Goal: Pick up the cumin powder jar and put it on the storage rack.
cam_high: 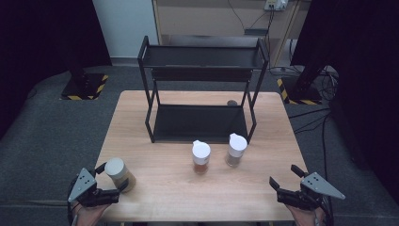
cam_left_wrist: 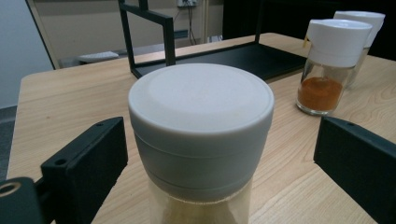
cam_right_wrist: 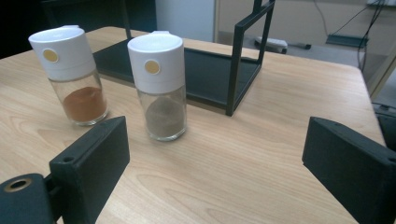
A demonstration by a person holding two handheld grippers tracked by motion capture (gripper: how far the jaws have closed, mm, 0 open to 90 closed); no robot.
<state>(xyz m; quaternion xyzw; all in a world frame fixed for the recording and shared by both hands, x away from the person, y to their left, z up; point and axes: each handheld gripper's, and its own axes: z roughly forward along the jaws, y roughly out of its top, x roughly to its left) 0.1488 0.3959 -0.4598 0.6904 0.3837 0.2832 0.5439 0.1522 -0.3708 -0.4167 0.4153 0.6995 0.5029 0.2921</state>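
Nearby, orange powder jar stands beside grey-brown powder jar.

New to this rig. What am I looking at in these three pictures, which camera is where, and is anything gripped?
A person at a wooden table holds a two-jaw tool in each hand. The high view looks down from above; the other two cameras ride on the tools and look along their black jaws.

On the table: a black two-tier rack, an orange spice jar, a grey-brown spice jar and a pale jar.

The left gripper has its jaws around the pale jar, with gaps on both sides, so it is not gripped. The right gripper is open with nothing in it.
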